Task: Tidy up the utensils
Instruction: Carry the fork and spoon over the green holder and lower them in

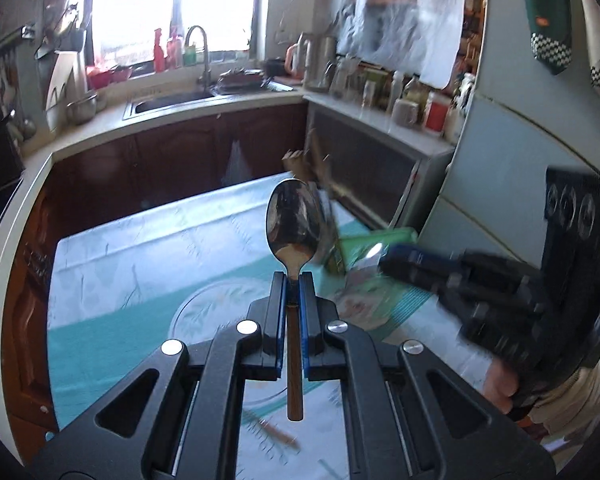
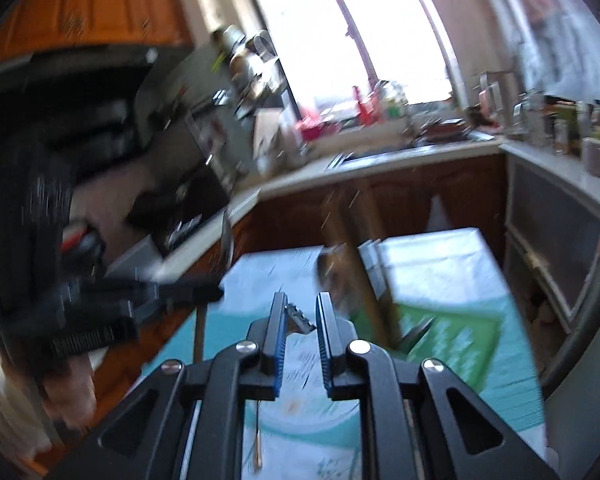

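Your left gripper [image 1: 293, 280] is clamped on a metal spoon [image 1: 292, 222]: the neck sits between the blue pads, the bowl stands up at 12 o'clock past the fingertips, and the brown handle end hangs back toward the camera, above the tabletop [image 1: 140, 248] with its white and teal cloth. At 3 o'clock in the left wrist view, your right gripper [image 1: 384, 256] reaches in, blurred, near a green tray [image 1: 396, 236] lying on the cloth. Another utensil [image 1: 278, 432] lies on the cloth at 6 o'clock, too smeared to identify.

In the right wrist view, the right gripper [image 2: 301, 304] has its jaws apart with nothing between them. The green tray [image 2: 460, 336] shows at 3 o'clock on the cloth, and a thin utensil [image 2: 257, 436] lies at 6 o'clock below the fingers. The left gripper [image 2: 204, 292] appears at 9 o'clock, blurred.
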